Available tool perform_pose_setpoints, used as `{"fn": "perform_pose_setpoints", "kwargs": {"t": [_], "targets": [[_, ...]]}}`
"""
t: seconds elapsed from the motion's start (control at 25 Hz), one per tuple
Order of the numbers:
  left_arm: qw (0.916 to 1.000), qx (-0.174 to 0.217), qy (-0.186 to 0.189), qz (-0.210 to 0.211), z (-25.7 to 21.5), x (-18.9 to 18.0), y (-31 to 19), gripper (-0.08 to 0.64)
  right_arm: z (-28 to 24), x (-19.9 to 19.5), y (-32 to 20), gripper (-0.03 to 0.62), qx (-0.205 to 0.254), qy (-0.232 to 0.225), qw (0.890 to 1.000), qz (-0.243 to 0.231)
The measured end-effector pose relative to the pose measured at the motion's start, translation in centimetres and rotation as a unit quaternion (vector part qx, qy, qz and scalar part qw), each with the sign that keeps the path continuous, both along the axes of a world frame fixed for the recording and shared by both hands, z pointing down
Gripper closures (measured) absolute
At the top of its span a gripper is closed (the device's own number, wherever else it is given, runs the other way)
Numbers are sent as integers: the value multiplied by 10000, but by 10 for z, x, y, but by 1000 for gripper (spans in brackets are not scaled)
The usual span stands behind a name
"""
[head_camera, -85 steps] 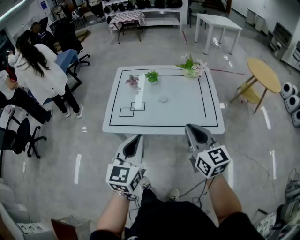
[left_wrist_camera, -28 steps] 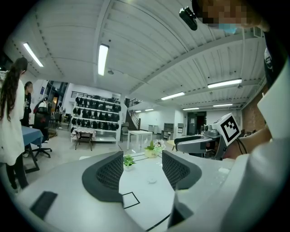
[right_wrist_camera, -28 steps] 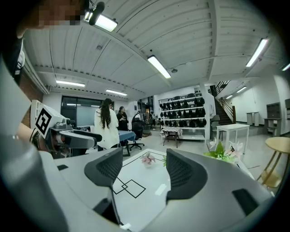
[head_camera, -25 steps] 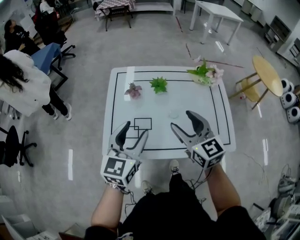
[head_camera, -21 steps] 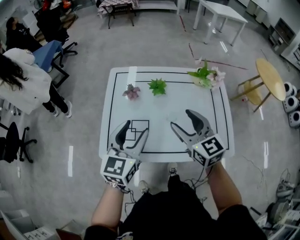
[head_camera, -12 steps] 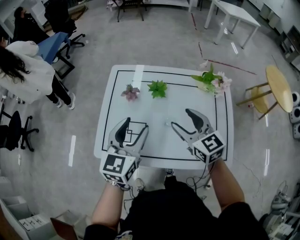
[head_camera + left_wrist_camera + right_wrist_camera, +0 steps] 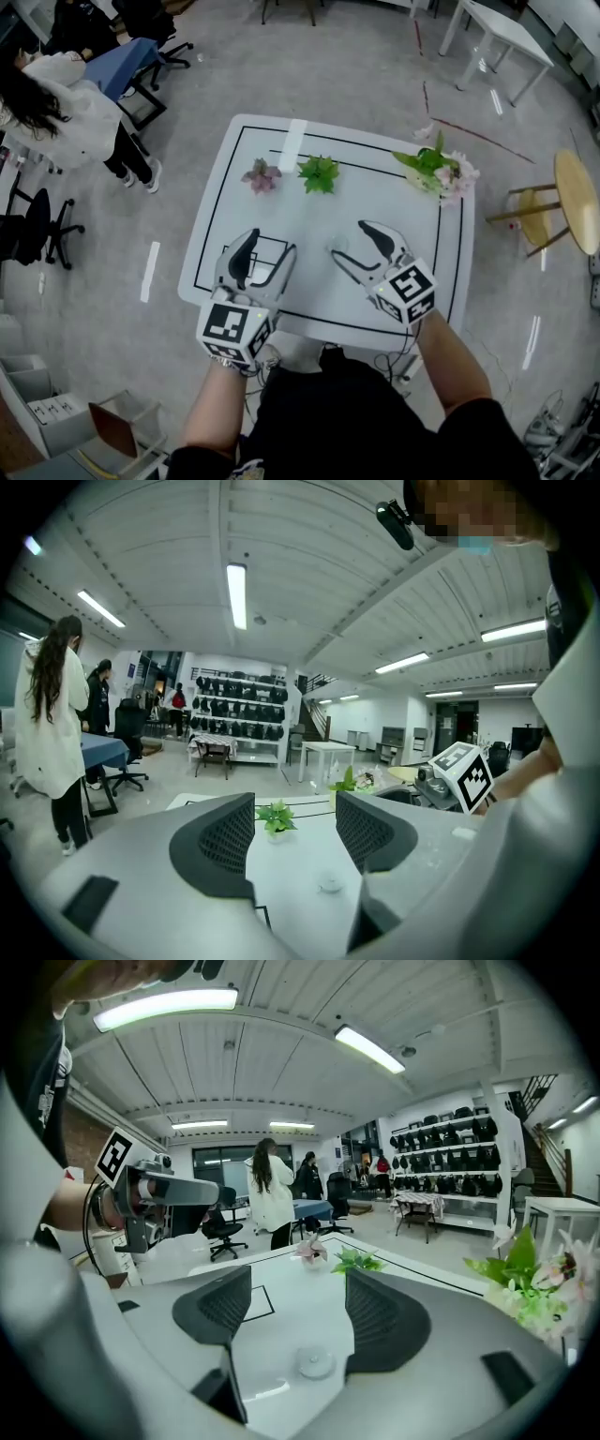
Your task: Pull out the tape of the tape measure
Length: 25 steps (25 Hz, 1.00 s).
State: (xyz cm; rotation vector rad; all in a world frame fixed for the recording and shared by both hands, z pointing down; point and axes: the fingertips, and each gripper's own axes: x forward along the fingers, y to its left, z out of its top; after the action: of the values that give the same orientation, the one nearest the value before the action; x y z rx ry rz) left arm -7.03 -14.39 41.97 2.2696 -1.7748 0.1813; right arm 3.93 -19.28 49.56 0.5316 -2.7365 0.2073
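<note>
Both grippers hang over the near half of the white table (image 7: 417, 246); the left gripper (image 7: 295, 832) has its jaws wide apart with nothing between them, above the small black squares drawn on the top. The right gripper (image 7: 298, 1312) is likewise spread wide and empty; the tape measure (image 7: 316, 1363), a small pale round case, lies flat on the table just ahead of its jaws and framed by the gap, touching neither. A pink plant (image 7: 261, 174), a green plant (image 7: 319, 173) and a bouquet (image 7: 439, 173) stand along the far edge.
</note>
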Motion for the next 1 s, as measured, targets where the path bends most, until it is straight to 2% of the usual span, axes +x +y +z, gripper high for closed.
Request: {"fn": "perform_pose_setpoints", "kwargs": {"t": [0.2, 0.44, 0.76, 1.0], "targets": [[9997, -80, -13, -211, 8, 8, 2, 307, 27, 1, 4, 279, -108, 175, 9991, -369], [9991, -212, 0, -354, 20, 16, 3, 307, 57, 4, 1, 275, -207, 483, 9969, -590], [9986, -354, 35, -394, 37, 10, 2, 307, 102, -7, 2, 276, -307, 997, 9895, -1004], [9983, -468, 81, -336, 47, 4, 5, 307, 136, -12, 0, 278, -367, 1406, 9835, -1077]]}}
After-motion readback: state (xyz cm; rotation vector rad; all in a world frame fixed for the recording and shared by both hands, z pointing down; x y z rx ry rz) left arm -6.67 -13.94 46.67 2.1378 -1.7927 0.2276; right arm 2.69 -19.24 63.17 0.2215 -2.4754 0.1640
